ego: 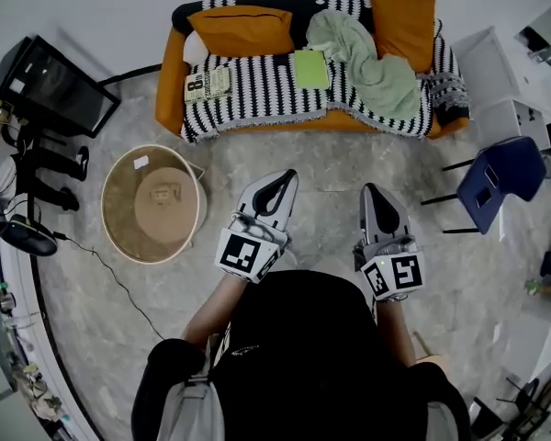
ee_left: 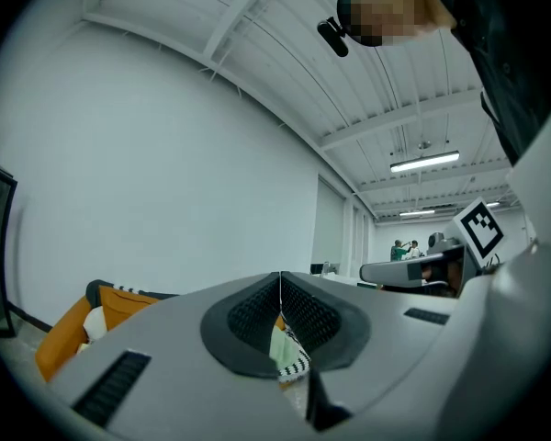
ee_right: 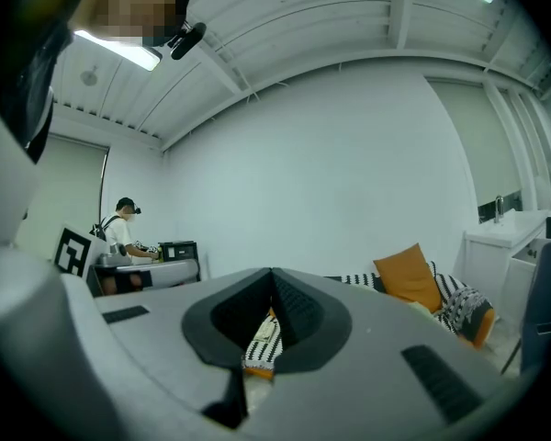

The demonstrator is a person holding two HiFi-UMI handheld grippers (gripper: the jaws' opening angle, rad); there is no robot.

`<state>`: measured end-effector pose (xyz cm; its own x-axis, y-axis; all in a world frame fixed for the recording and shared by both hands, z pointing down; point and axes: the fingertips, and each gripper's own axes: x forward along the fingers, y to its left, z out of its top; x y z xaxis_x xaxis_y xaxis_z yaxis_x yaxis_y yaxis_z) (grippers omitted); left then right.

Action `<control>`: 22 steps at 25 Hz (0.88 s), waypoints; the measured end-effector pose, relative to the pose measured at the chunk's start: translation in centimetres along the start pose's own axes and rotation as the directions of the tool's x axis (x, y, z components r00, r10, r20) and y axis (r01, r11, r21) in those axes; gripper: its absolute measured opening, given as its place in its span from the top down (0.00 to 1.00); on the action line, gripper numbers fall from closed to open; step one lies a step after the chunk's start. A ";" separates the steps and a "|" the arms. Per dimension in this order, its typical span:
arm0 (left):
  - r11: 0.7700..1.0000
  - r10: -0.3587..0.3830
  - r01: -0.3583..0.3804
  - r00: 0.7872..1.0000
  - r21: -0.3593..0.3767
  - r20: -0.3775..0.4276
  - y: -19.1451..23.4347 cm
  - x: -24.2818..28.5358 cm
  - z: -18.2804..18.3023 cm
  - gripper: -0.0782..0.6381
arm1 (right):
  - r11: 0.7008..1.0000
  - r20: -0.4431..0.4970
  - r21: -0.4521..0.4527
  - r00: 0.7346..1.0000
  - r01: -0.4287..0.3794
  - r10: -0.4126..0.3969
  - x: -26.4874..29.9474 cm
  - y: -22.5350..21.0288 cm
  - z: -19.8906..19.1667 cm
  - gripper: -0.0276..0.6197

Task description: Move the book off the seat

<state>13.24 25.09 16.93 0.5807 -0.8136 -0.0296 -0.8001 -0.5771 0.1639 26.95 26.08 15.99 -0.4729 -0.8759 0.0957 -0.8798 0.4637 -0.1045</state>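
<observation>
Nearest, a person in a black top holds both grippers out level over a grey stone floor. The left gripper (ego: 287, 176) (ee_left: 280, 288) has its jaws pressed together with nothing between them. The right gripper (ego: 370, 191) (ee_right: 272, 278) is the same, its jaws together and empty. Both are well short of the sofa.

On the near left stands a round side table (ego: 124, 186). On the right is a blue chair (ego: 500, 173).

Farther off, an orange sofa (ego: 172, 81) stands against the wall under a striped cover (ego: 266, 95). A green book (ego: 310, 69) lies flat on the middle of the seat, just beside a crumpled pale green blanket (ego: 372, 62) on its right. A printed magazine (ego: 208, 84) lies at the seat's left end. Two orange cushions (ego: 243, 28) lean on the backrest. At the far left is a black screen (ego: 50, 85).
</observation>
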 end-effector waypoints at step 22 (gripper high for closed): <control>0.992 0.124 -0.123 0.992 0.039 -0.012 7.4 10.5 0.4 0.87 | 0.993 -0.002 0.003 0.993 -0.121 0.121 13.7 -6.9 1.3 0.94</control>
<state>13.39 12.26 17.42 0.4792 -0.8777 0.0028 -0.8707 -0.4749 0.1277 26.62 10.67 16.79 -0.5757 -0.8133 0.0842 -0.8162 0.5655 -0.1182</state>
